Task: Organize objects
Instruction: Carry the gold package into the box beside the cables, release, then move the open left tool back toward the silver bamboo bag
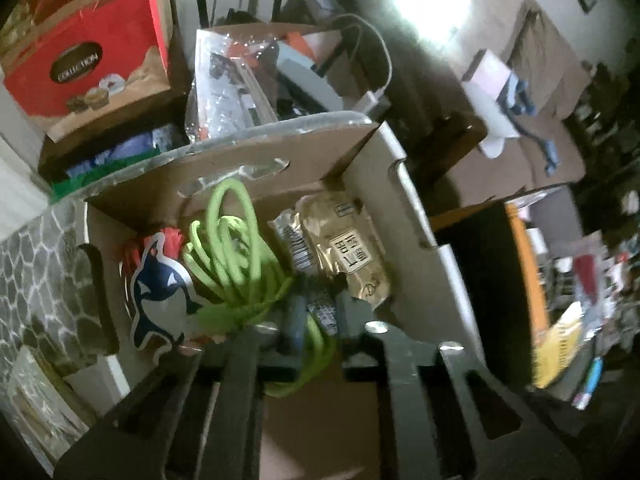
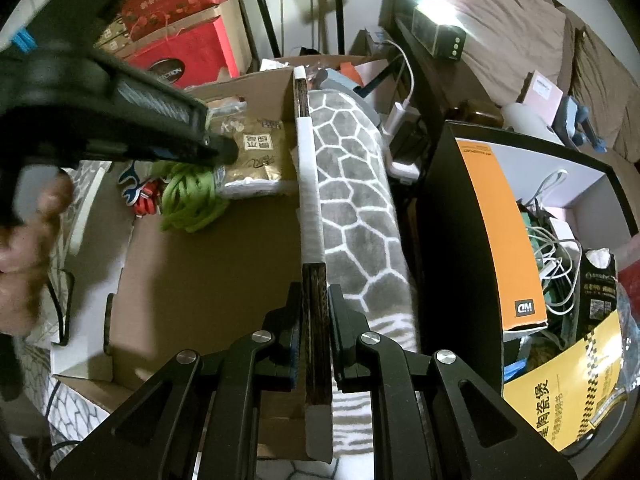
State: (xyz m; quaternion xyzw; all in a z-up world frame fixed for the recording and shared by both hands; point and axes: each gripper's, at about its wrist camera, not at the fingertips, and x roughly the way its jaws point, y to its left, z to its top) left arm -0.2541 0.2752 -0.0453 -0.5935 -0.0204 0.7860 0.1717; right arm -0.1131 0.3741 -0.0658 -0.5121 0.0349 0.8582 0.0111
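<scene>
The green cord (image 1: 236,256) lies bundled at the far end of the cardboard box (image 2: 208,280), between a bird-shaped card (image 1: 160,284) on its left and a gold packet (image 1: 348,252) on its right. The left gripper (image 1: 304,320) reaches down over it, fingers nearly together with a strand running between them; whether they pinch it I cannot tell. The right gripper (image 2: 316,320) is clamped on the box's right wall flap (image 2: 314,304), steadying it. The step looks like packing the cord; next, the left fingers must part and lift clear without dragging loops.

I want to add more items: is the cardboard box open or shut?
Open. The cardboard box has its flap held upright by the right gripper, and the green cord lies visible inside.
</scene>
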